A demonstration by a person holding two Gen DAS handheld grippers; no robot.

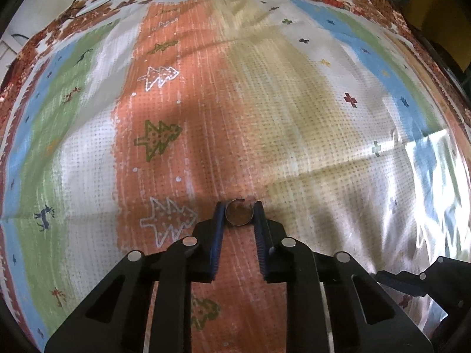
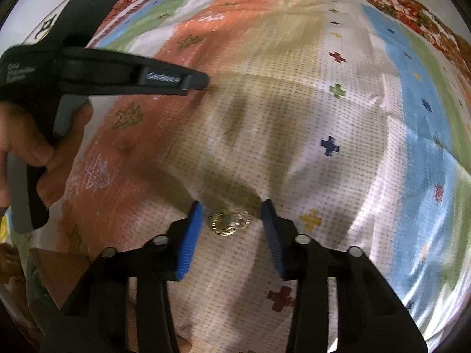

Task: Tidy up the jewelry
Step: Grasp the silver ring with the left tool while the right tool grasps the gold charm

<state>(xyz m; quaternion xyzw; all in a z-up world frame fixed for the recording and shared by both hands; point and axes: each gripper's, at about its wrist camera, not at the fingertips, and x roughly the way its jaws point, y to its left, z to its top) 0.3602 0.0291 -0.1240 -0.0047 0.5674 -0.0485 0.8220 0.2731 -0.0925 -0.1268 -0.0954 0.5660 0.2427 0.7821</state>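
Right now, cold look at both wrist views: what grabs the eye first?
The loud patchwork tablecloth with trees and crosses fills both views. In the left wrist view, the left gripper pinches a small metal ring over the orange stripe. In the right wrist view, a gold ornate piece lies between the right gripper's blue pads, with gaps on both sides.

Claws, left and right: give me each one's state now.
Left claw: shut on the open silver ring.
Right claw: open, its pads either side of the gold ring, not touching it.
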